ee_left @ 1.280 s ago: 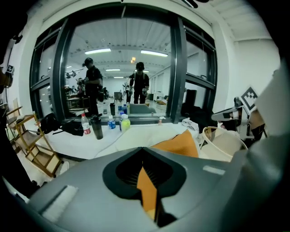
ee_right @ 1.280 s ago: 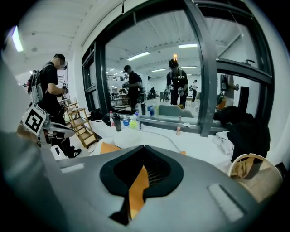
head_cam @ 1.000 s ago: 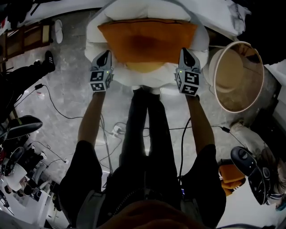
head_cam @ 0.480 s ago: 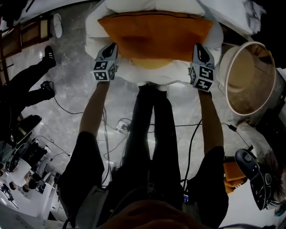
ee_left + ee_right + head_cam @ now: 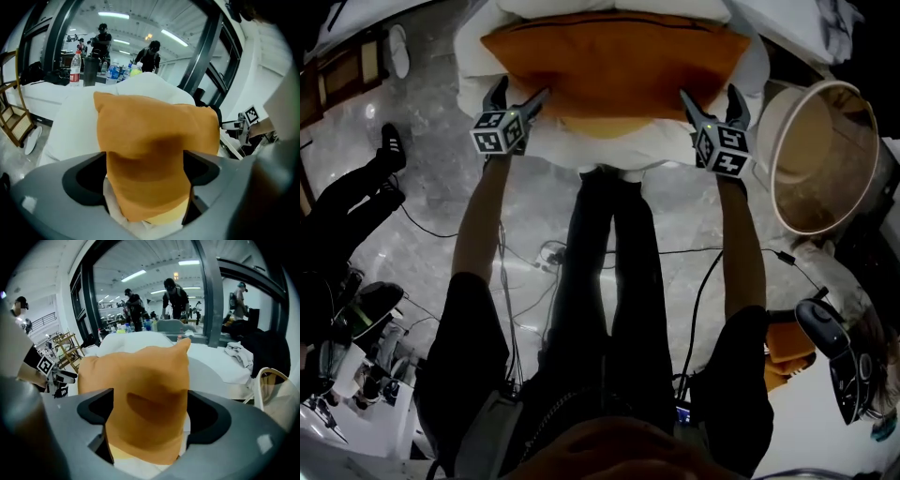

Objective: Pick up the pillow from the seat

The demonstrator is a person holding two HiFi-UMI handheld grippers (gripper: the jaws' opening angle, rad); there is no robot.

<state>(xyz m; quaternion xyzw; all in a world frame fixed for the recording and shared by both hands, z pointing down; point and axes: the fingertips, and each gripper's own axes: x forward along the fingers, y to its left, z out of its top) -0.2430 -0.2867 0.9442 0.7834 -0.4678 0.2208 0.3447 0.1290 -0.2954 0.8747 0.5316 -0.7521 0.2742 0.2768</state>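
Observation:
An orange pillow (image 5: 614, 66) lies flat on the white cushioned seat (image 5: 471, 58). My left gripper (image 5: 518, 94) is at the pillow's near left corner and my right gripper (image 5: 710, 96) at its near right corner. Both pairs of jaws are opening and stand spread in a wide V. In the left gripper view the pillow (image 5: 154, 140) fills the gap of the left gripper (image 5: 145, 173), with white seat fabric under it. The right gripper view shows the same: pillow (image 5: 140, 390) between the jaws of the right gripper (image 5: 150, 416). Neither pair is pinching the fabric.
A large round tan tub (image 5: 820, 155) stands right of the seat. Cables (image 5: 534, 262) run over the grey marble floor by my legs. Someone's black shoe (image 5: 387, 148) is at the left, and a white slipper (image 5: 397, 49) at the top left. A black helmet (image 5: 834, 347) sits at the lower right.
Both grippers held the pillow's near corners with jaws shut; now both stand wide open. The pillow has moved farther onto the seat and lies flatter.

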